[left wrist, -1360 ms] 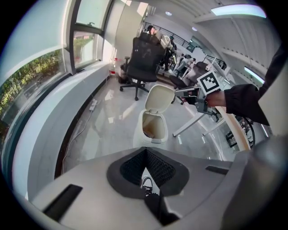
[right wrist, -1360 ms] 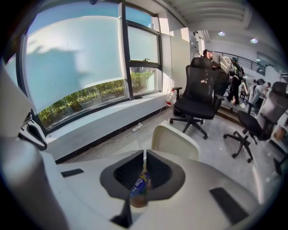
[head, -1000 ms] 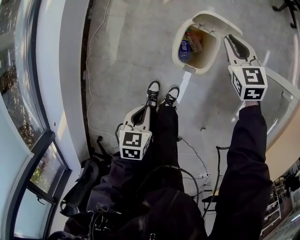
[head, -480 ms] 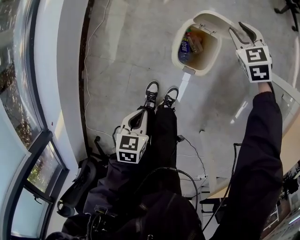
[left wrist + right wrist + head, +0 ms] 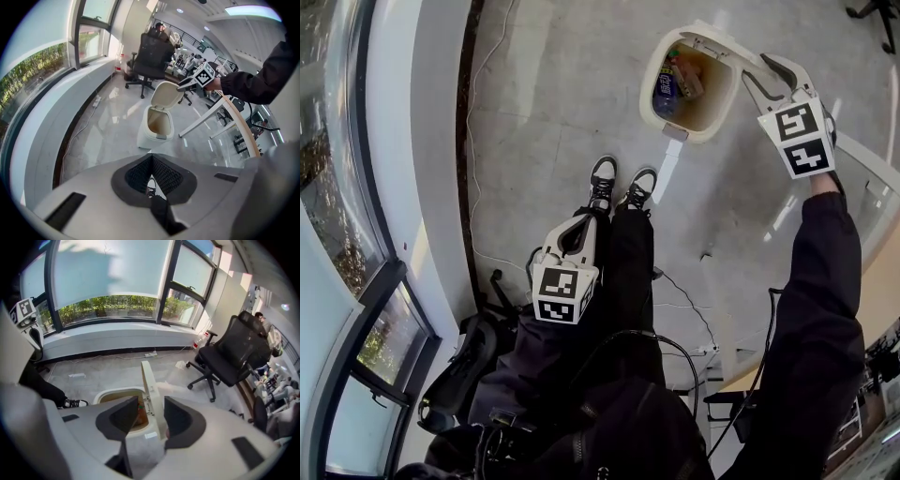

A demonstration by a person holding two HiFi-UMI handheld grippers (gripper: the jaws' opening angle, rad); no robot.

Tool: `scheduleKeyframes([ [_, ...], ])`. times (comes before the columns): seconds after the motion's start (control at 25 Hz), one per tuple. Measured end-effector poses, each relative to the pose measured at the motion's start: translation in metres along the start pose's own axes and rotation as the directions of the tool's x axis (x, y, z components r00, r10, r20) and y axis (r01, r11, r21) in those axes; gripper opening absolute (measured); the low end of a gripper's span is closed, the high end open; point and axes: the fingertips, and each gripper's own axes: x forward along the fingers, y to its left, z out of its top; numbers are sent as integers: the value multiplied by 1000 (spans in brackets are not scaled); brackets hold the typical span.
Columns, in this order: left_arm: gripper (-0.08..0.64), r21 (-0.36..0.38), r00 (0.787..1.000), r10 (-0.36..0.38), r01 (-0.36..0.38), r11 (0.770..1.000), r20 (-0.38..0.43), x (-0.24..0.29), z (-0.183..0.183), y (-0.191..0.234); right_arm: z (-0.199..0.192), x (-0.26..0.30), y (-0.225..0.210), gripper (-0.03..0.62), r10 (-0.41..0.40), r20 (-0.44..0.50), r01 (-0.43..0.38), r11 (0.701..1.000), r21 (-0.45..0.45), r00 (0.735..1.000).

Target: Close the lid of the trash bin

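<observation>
Head view looks steeply down from up high: floor (image 5: 553, 103), the person's shoes (image 5: 605, 180) near, trash bin (image 5: 650, 89) far right. Left gripper view sits low and well back, facing the bin across the floor. Right gripper view is just above it, looking down along the raised lid (image 5: 149, 380) toward the windows (image 5: 112, 287). I get the bin in all three.
</observation>
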Motion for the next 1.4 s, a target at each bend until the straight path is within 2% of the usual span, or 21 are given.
scheduleKeyframes([
  [0.12,2,4,1000,-1,1,1000,-2,-1,-3,0,-6,-5,30,164,29,3,-29,999,-24,1000],
  [0.44,2,14,1000,-4,4,1000,-8,-2,-14,-4,-29,1,98,164,120,-4,-120,993,11,993],
  [0.72,2,14,1000,-4,4,1000,-19,-4,-27,-1,-55,24,151,164,248,-44,-245,968,54,968],
  [1.4,2,-7,999,6,-7,1000,-44,2,-51,13,-97,84,204,164,319,-118,-304,944,129,941],
])
